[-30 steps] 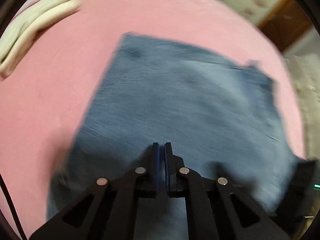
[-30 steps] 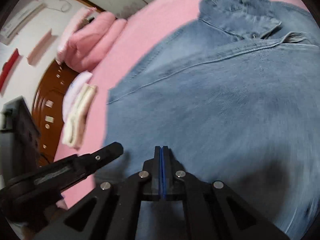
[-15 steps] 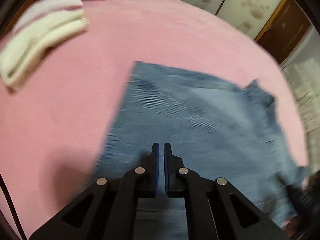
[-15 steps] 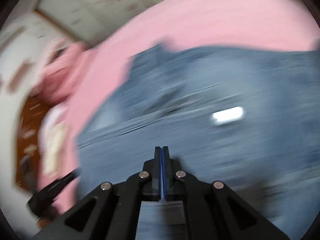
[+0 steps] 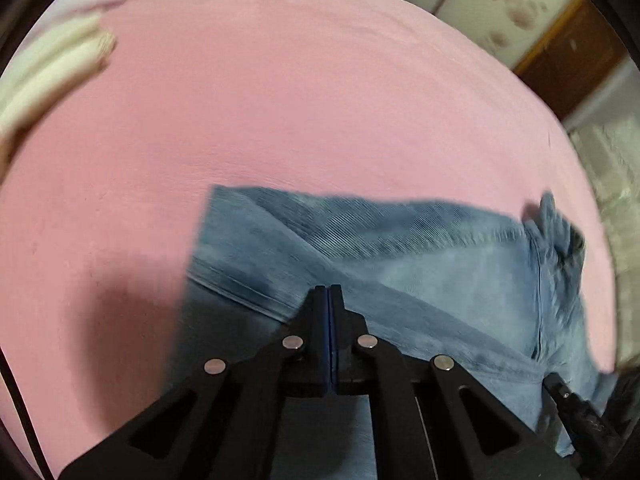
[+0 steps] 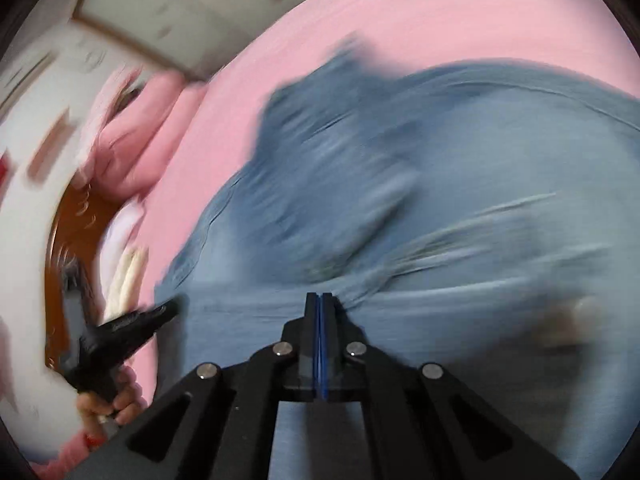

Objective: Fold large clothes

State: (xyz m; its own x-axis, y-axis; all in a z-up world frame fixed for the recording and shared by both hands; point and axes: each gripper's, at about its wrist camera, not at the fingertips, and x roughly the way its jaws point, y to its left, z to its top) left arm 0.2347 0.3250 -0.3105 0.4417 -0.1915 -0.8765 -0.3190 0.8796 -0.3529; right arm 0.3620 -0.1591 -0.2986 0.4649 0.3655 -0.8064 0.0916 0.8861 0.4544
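Smooth pink bedsheet (image 5: 320,100), ribbed blue denim garment (image 5: 420,264), left gripper (image 5: 329,300) and right gripper (image 6: 319,304) pinching its folds

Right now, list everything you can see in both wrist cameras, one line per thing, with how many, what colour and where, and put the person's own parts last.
denim garment: one, blue, spread on the bed under both grippers, partly folded.
bed sheet: one, pink, covering the bed.
folded cloths: one small stack, cream and white, at the far left edge of the bed.
pink bedding: one bundle, pink, at the bed's far end.
wooden furniture: brown, beyond the bed.
left gripper: one, black with blue pads, shut, over the denim.
right gripper: one, black with blue pads, shut, where the denim bunches.
hand: one, holding the left gripper's handle.
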